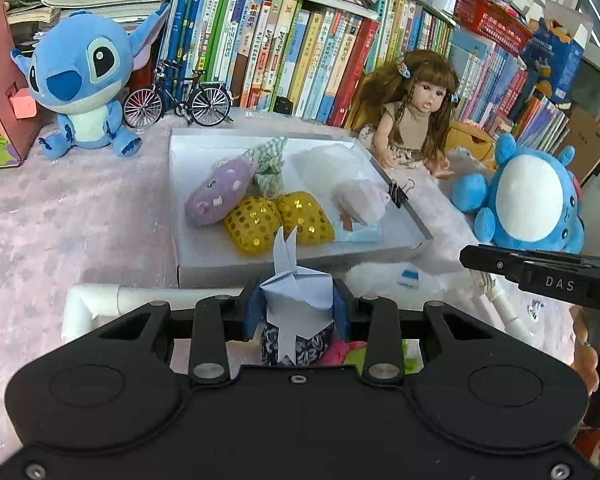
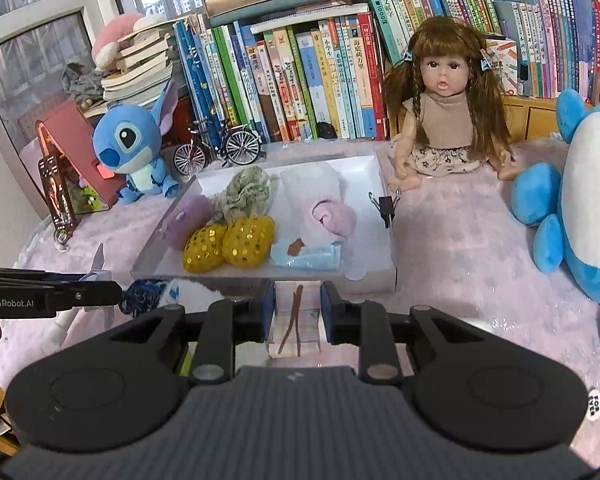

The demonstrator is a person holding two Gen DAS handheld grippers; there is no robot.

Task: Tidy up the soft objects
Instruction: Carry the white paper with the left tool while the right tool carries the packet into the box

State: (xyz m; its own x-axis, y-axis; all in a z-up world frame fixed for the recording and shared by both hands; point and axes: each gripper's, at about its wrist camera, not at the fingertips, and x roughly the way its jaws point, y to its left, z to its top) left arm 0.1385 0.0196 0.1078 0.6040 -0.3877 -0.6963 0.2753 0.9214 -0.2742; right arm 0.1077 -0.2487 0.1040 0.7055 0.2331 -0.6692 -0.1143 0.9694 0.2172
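The left gripper [image 1: 298, 312] squeezes a folded paper rabbit [image 1: 296, 300] that stands up tall, its two ears pointing straight up. The right gripper [image 2: 298, 312] is pinched on a small clear packet [image 2: 296, 330] with brown stripes, its long side running away from the gripper. Just past both grippers sits the white tray [image 1: 204, 256] of soft toys.

You're in a home, likely a child's room: rows of children's books [image 2: 300, 80] line the back, plush toys [image 1: 82, 84] and a doll [image 2: 446, 108] sit on a pink fluffy cover [image 2: 460, 248], with a window [image 2: 32, 52] behind.
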